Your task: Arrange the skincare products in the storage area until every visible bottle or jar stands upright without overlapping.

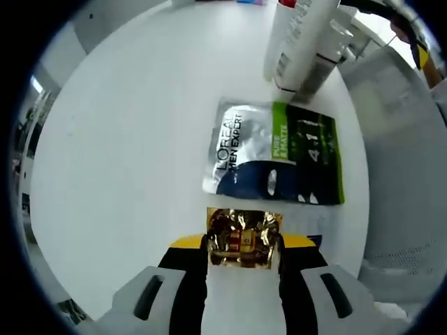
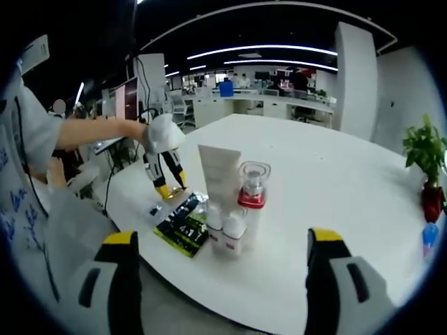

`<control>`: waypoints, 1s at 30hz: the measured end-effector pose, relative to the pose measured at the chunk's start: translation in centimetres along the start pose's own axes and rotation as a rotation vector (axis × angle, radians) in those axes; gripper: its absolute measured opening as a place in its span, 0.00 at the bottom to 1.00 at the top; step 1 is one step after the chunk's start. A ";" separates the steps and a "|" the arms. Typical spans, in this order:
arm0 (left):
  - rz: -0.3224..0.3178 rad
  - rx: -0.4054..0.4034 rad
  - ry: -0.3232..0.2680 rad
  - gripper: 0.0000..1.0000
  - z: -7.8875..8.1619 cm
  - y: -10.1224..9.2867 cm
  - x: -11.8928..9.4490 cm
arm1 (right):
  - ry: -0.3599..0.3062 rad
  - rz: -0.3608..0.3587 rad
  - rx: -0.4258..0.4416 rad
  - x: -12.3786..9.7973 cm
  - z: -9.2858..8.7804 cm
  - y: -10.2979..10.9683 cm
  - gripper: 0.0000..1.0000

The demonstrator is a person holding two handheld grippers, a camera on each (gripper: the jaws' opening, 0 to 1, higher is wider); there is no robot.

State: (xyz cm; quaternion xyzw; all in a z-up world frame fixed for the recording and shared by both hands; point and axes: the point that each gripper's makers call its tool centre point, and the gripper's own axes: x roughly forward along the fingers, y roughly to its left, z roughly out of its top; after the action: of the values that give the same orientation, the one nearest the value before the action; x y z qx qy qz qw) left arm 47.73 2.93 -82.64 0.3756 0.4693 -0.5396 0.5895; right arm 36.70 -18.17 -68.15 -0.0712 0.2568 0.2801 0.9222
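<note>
A: Left gripper [image 1: 241,244]?
B: Jaws closed on a small gold foil sachet [image 1: 243,239], held flat on the white round table [image 1: 126,160].

A: What lies ahead of it?
B: Just beyond the sachet, a silver, navy and green face-mask packet [image 1: 276,153], lying flat. Past that, the white tubes [image 1: 297,42] and bottles, standing close together.

A: Right gripper [image 2: 220,279]?
B: Jaws wide apart, nothing between them, off the near table edge.

A: In its path?
B: A tall white tube [image 2: 219,178], a clear bottle with a red collar [image 2: 251,199] and two small white bottles [image 2: 227,230], upright and touching. The packet is left of them; the left gripper is beyond, with a sleeve [image 2: 31,132]. A potted plant [image 2: 427,157] stands far right.
</note>
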 end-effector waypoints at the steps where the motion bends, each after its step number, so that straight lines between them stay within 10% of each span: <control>1: 0.002 -0.002 0.002 0.36 0.0 0.1 0.1 | 0.001 0.000 -0.001 0.0 0.0 0.0 1.00; 30: 0.043 -0.009 -0.005 0.37 0.4 -0.1 0.7 | 0.033 0.011 -0.021 0.5 -0.6 -0.3 1.00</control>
State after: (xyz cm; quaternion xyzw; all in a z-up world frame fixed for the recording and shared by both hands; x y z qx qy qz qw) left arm 47.69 2.37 -83.20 0.3814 0.4620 -0.5258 0.6038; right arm 36.92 -18.34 -68.89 -0.0842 0.2696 0.2865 0.9155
